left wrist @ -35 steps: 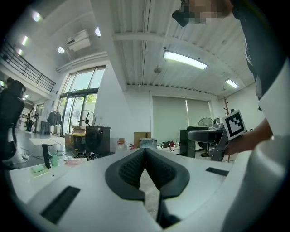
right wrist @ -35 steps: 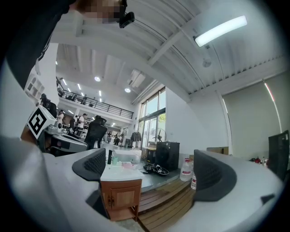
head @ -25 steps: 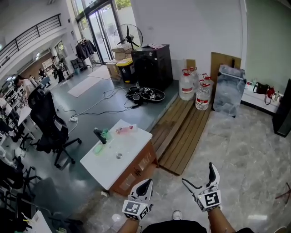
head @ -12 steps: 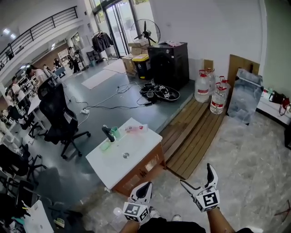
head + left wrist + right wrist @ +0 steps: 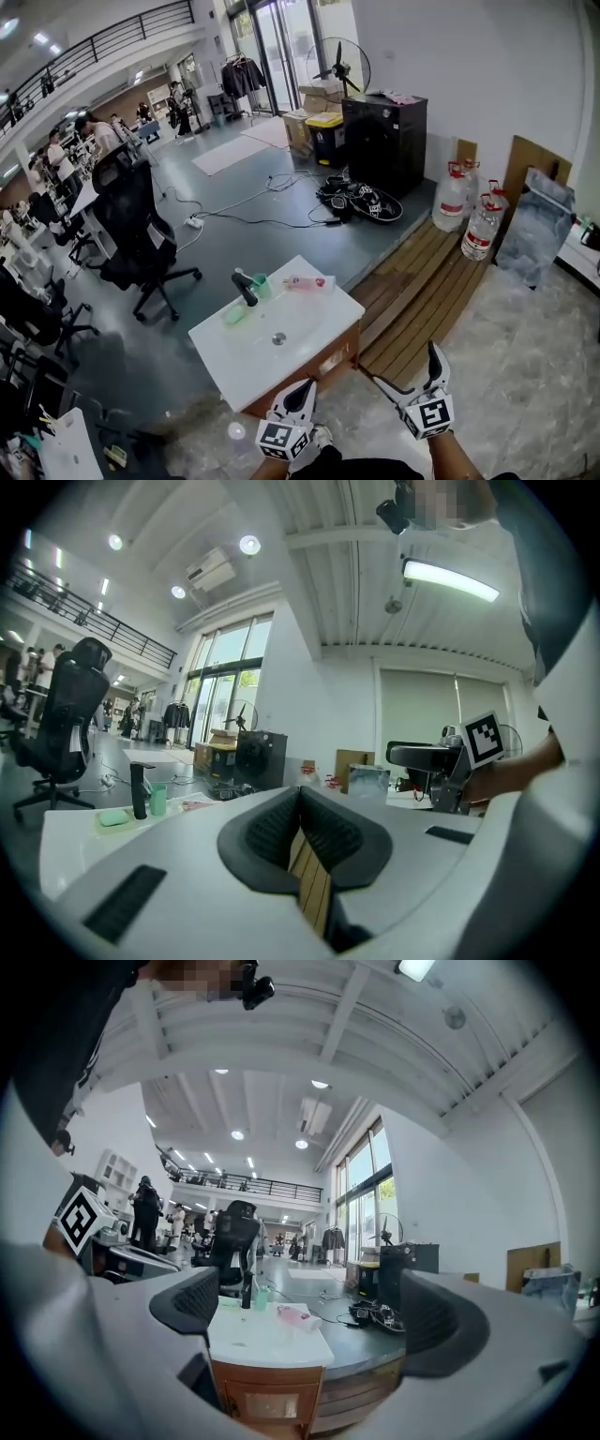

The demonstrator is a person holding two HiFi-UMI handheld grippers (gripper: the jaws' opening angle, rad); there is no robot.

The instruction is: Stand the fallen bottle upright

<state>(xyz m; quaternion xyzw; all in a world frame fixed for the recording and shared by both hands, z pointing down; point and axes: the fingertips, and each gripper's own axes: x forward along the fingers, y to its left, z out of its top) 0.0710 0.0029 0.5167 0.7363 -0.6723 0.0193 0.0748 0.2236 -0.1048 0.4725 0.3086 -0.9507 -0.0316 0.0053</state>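
A pink bottle lies on its side at the far edge of a white sink counter, next to a green cup and a black faucet. Both grippers hang low in front of me, short of the counter. My left gripper is shut with nothing in it, its pads pressed together. My right gripper stands open and empty. In the right gripper view the bottle shows far off between the spread jaws, on the counter.
A green soap bar lies left of the drain. A black office chair stands to the left, wooden planks and water jugs to the right. Cables trail over the grey floor beyond.
The sink counter has come nearer and shifted right in the head view. Both grippers keep the same low pose, left shut and right open.
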